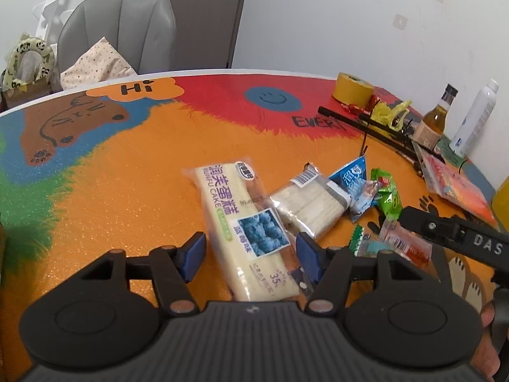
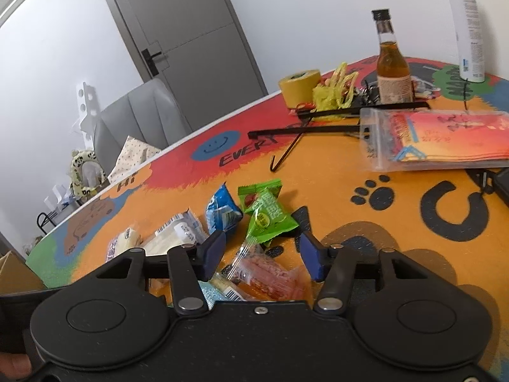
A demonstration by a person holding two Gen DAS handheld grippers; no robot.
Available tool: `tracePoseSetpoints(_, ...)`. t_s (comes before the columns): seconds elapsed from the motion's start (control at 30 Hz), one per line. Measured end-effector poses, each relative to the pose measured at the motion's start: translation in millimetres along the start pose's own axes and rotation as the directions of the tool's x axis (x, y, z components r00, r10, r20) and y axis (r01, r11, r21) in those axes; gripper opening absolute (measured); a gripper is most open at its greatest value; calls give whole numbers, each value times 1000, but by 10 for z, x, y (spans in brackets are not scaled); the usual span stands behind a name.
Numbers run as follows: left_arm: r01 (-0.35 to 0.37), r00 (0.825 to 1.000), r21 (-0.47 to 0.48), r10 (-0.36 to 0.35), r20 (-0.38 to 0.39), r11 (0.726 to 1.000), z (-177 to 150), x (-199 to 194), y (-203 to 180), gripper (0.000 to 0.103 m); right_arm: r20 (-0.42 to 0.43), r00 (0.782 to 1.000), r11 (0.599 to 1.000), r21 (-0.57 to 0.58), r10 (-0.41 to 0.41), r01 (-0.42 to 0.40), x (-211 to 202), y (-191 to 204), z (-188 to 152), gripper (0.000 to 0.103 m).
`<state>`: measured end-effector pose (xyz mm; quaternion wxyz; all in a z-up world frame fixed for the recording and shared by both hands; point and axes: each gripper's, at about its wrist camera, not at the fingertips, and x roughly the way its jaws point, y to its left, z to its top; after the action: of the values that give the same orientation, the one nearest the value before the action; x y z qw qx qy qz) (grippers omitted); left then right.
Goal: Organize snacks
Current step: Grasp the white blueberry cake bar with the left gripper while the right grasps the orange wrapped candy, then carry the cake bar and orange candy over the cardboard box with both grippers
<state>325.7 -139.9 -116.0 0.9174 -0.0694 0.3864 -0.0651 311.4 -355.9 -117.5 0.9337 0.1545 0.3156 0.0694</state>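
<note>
A long cream cake pack (image 1: pixel 235 219) with purple print lies lengthwise between the blue pads of my left gripper (image 1: pixel 249 248). The right pad touches its wrapper, the left pad stands a little clear, so the gripper is open. Beside it lie a clear wafer pack (image 1: pixel 313 203), a blue packet (image 1: pixel 353 184) and green packets (image 1: pixel 388 194). My right gripper (image 2: pixel 264 251) hangs open over a red sausage packet (image 2: pixel 270 278), its pads apart from it. The green packets (image 2: pixel 267 213) lie just ahead of it. One of the right gripper's fingers (image 1: pixel 426 226) shows in the left wrist view.
The colourful table (image 1: pixel 111 191) carries at its far right a yellow tape roll (image 1: pixel 351 87), a black wire rack (image 1: pixel 375 127), an amber bottle (image 1: pixel 435 121), a white spray can (image 1: pixel 477 117) and a clear bag of red paper (image 2: pixel 445 140). A grey chair (image 1: pixel 121 31) stands behind.
</note>
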Motion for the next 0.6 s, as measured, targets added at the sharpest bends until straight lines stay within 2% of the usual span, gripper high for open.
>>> tracePoseSetpoints(0.23,-18,1000,41,19,-8,999,-39,-46,12,42,-42,999,999,-33,-15,14,-35,49,-105,53)
tracePoseSetpoints(0.3,-22,1000,48,23,-7,999,-52,-65,23,37,-45,999,998,-49,-29,26,-61,65,-127,50)
tracePoseSetpoints(0.33,-21,1000,52,21,-7,998,-63,-77,29,36,-47,998,998,-52,-38,36,-77,71,-133,45)
tracePoseSetpoints(0.37,-18,1000,55,18,-7,998,-69,-86,35,35,-53,997,997,-58,-57,54,-85,75,-136,32)
tracePoseSetpoints(0.4,-15,1000,57,15,-7,998,-81,-103,40,34,-52,996,995,-70,-79,75,-91,75,-141,24)
tracePoseSetpoints(0.6,6,1000,50,-6,-13,999,-151,-221,107,31,-57,996,996,-53,-69,66,-228,52,-222,19)
